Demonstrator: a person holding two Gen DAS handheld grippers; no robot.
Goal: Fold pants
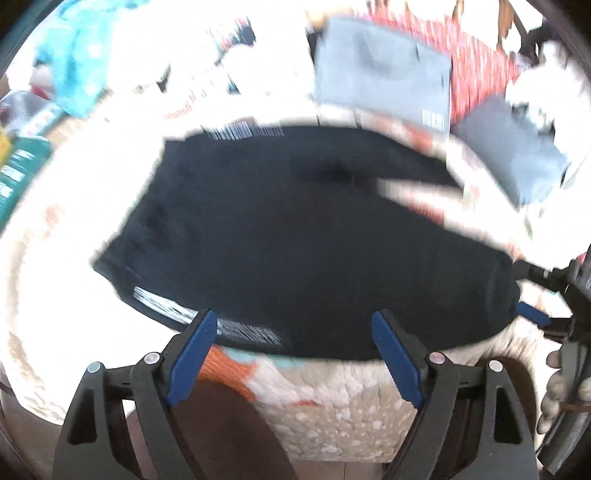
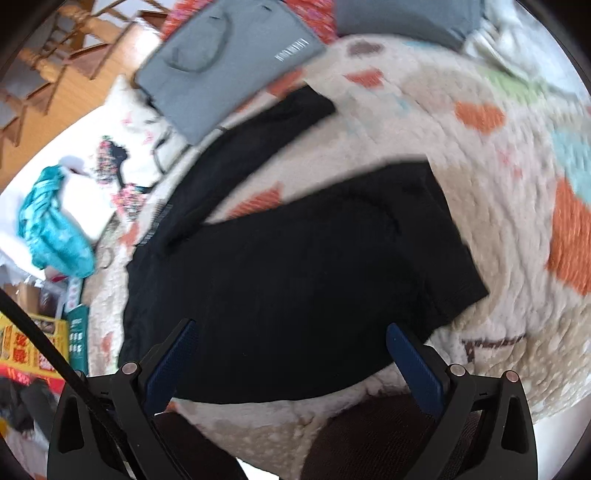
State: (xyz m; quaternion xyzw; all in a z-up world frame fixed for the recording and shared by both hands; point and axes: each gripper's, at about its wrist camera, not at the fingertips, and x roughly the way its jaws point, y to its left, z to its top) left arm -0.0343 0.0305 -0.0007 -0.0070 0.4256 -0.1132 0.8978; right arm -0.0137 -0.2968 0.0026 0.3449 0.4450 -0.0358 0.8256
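Blanket (image 2: 461, 206) covers the whole surface here. It is fluffy and cream, with orange, blue and green shapes on it. Past its edge there is a wooden floor (image 2: 85, 85) and the legs of a wooden chair (image 2: 48, 62). Both pictures are a bit blurry.

The black pants (image 2: 295, 288) lie flat on the blanket, right in front of both tools. In the right wrist view one black leg (image 2: 251, 147) sticks out toward the far side, and the rest is one wide dark patch. White stripe marks (image 1: 207, 325) show on the near edge in the left wrist view.

Gray folded clothes (image 2: 225, 62) sit on the blanket just past the pants, and another gray piece (image 2: 406, 18) lies farther back. A bright blue cloth (image 2: 55, 229) lies off to one side, near yellow and red boxes (image 2: 29, 350).

The left gripper (image 1: 295, 350) is spread wide at the near edge of the pants and holds nothing. The right gripper (image 2: 295, 362) is spread wide too, over the pants, with nothing in it. A gloved hand (image 1: 561, 387) holds that tool.
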